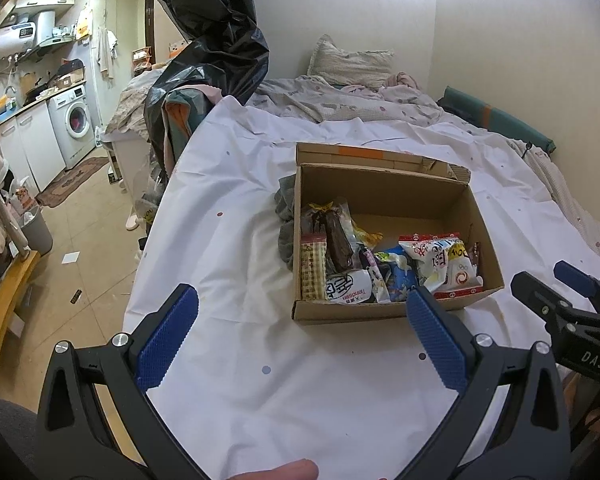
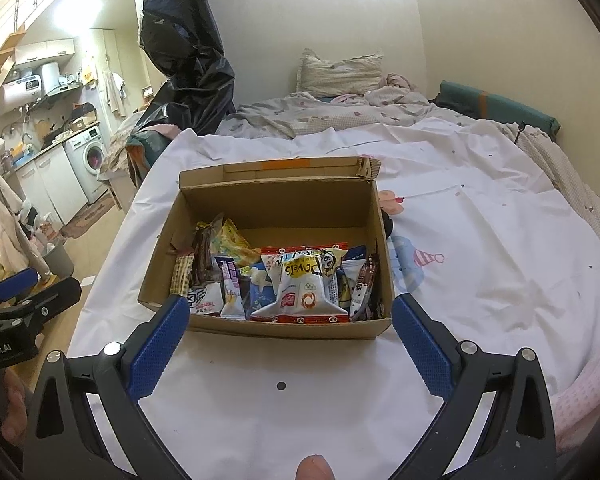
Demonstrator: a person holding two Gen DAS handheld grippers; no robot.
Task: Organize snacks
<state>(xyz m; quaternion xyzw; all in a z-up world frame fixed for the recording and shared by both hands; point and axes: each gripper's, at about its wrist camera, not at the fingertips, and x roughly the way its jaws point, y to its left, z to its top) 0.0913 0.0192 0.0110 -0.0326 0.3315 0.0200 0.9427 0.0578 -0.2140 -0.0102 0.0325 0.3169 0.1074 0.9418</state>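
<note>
Both claws gape wide, nothing between the pads. Left gripper [image 1: 302,334] hangs over the white sheet [image 1: 228,240], the cardboard box [image 1: 384,312] just ahead and toward its right finger. Right gripper [image 2: 290,334] faces the same box squarely, near wall just beyond its tips. Snack packets [image 2: 284,284] crowd the box's near end; far end bare cardboard.

Studio flat: bed [image 2: 480,208], washing machine [image 1: 76,120].
</note>
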